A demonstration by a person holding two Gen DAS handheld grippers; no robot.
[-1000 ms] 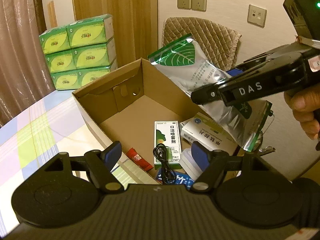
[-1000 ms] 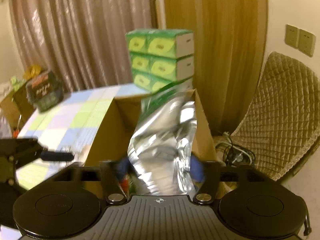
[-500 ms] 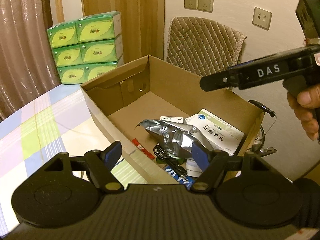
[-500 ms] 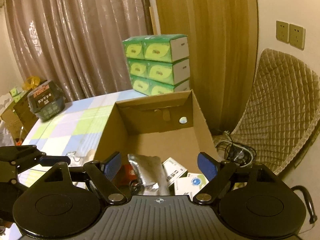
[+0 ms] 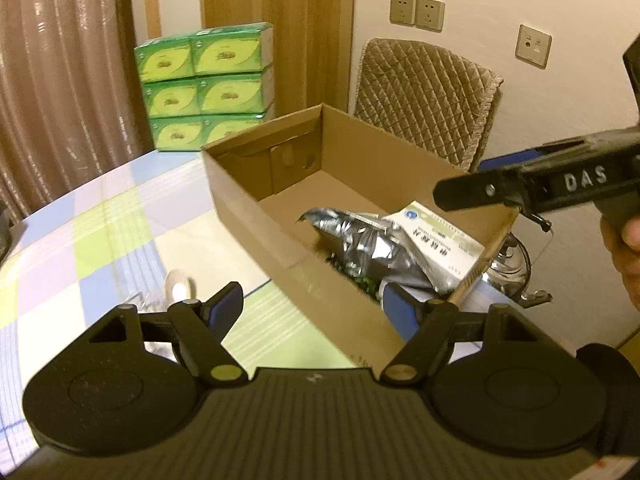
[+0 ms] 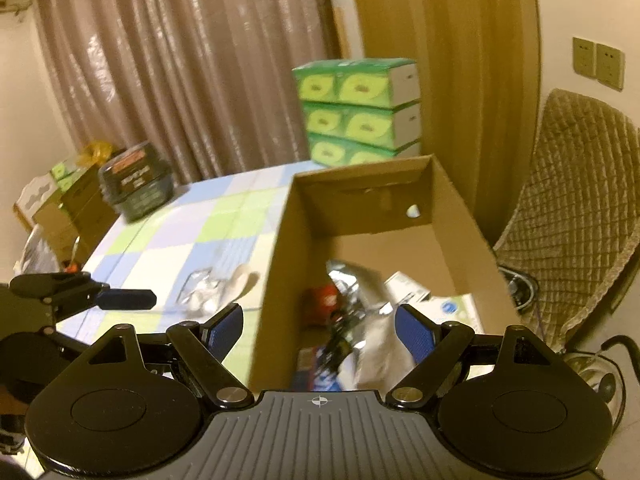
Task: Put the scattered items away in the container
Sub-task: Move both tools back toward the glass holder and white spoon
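The silver foil pouch (image 5: pixel 362 240) lies crumpled inside the cardboard box (image 5: pixel 256 204), against a white medicine box (image 5: pixel 438 236). The right gripper (image 6: pixel 318 330) hovers above it, fingers spread wide and empty. The left gripper (image 5: pixel 312 306), also wide open and empty, straddles the box's near wall at the checkered table's (image 5: pixel 120 216) edge.
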